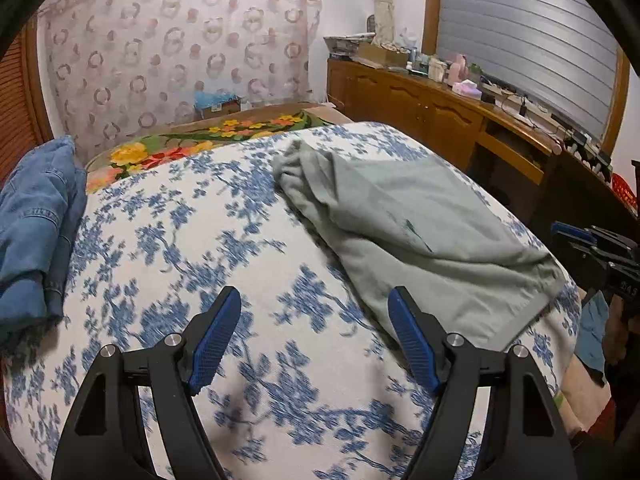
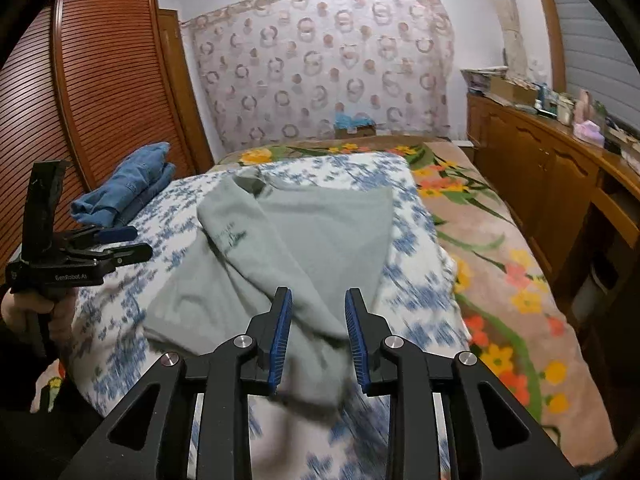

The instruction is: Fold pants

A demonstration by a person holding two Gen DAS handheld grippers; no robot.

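Grey-green pants [image 1: 416, 232] lie folded over on a white and blue flowered sheet [image 1: 224, 264] on the bed. They also show in the right wrist view [image 2: 304, 240]. My left gripper [image 1: 316, 300] is open and empty, above the sheet just left of the pants' near edge. It shows from the side in the right wrist view [image 2: 132, 240]. My right gripper [image 2: 318, 300] is open over the near end of the pants, holding nothing. It appears at the right edge of the left wrist view [image 1: 592, 244].
Folded blue jeans [image 1: 36, 232] lie at the sheet's left edge, also in the right wrist view [image 2: 128, 188]. A flowered blanket [image 2: 500, 264] covers the bed's right side. A wooden sideboard [image 2: 560, 176] with clutter stands right. A slatted wardrobe [image 2: 104, 92] stands left.
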